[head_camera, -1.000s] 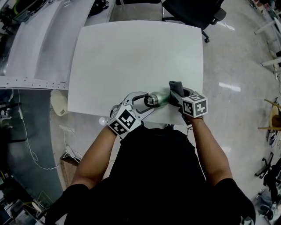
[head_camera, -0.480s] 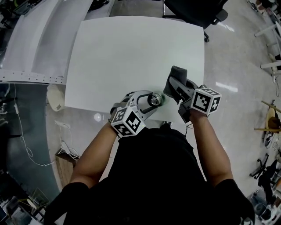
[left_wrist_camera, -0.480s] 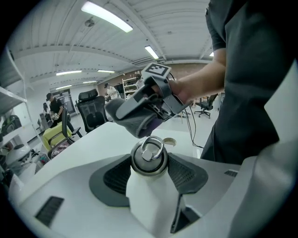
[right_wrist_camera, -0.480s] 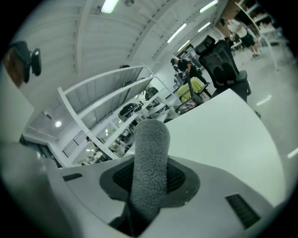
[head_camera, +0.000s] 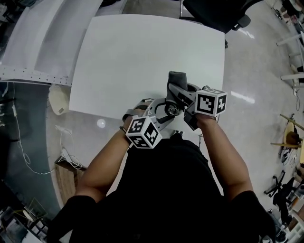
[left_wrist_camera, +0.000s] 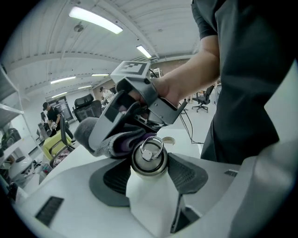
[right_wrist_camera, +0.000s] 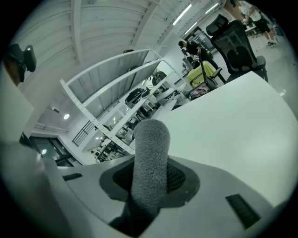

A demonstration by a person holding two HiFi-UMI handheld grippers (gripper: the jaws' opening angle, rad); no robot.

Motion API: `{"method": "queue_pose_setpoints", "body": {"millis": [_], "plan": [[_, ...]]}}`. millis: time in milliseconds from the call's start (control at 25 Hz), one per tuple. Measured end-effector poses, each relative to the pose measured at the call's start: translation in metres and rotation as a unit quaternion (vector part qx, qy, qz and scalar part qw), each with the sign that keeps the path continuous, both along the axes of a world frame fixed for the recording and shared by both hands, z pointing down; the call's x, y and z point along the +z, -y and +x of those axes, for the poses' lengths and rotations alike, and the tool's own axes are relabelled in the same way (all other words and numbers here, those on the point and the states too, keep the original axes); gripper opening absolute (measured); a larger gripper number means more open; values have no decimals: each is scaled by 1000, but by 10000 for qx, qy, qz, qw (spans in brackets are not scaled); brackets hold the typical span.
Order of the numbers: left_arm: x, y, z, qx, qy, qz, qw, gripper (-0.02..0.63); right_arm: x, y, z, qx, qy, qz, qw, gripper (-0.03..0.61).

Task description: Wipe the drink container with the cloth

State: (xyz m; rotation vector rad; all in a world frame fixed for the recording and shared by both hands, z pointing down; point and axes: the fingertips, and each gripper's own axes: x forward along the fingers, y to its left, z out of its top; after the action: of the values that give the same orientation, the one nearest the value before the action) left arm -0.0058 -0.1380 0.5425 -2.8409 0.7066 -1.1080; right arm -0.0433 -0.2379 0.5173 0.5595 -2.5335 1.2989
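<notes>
The drink container [left_wrist_camera: 149, 160] is a steel bottle with a ring on its cap, and my left gripper [left_wrist_camera: 150, 174] is shut on it, lifted near the table's front edge. From above, the bottle's cap [head_camera: 170, 110] shows between both tools. My right gripper [head_camera: 178, 92] is shut on a folded grey cloth [head_camera: 176, 79], which sticks out past the jaws. In the left gripper view the cloth [left_wrist_camera: 95, 137] lies against the bottle's top from the left. The right gripper view shows the cloth [right_wrist_camera: 150, 160] upright between the pads; the bottle is hidden there.
The white table [head_camera: 142, 57] stretches away in front of me. A black office chair [head_camera: 218, 12] stands beyond its far right corner. White shelving [head_camera: 33, 42] runs along the left, with cables on the floor [head_camera: 66, 156] below it.
My right gripper has swung left with the cloth, from beside the bottle to over its top. The left gripper has turned a little and holds the bottle in about the same place.
</notes>
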Motion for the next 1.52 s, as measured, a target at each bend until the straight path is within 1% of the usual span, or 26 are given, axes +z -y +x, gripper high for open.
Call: {"method": "queue_pose_setpoints", "body": {"millis": [120,240,400,560,880,1200,1520], "plan": [[0,0,1,-50,-28,8,10000,255,12,-1,-6,-319,-366,216,9986,110],[-1,1,1,-80,-64,-10,9999,255,20,-3,-12,-691,-617,383,9950,110],[0,0,-3,-36,-65,0,10000,255,34,-2,-20,-1046,-801,320,9908,110],[-1,0,2,-1,-48,62,10000,255,48,1,-18,-1291,-1048,326,9855,110],[-2,0,5,45,-43,90,9999,255,76,9,-11,-1402,-1457,401,9785,110],[-2,-2,2,-15,-55,78,10000,255,97,14,-4,-1440,-1639,480,9747,110],[0,-2,-4,-77,-63,55,9999,254,110,18,2,-1425,-1805,670,9709,110]]}}
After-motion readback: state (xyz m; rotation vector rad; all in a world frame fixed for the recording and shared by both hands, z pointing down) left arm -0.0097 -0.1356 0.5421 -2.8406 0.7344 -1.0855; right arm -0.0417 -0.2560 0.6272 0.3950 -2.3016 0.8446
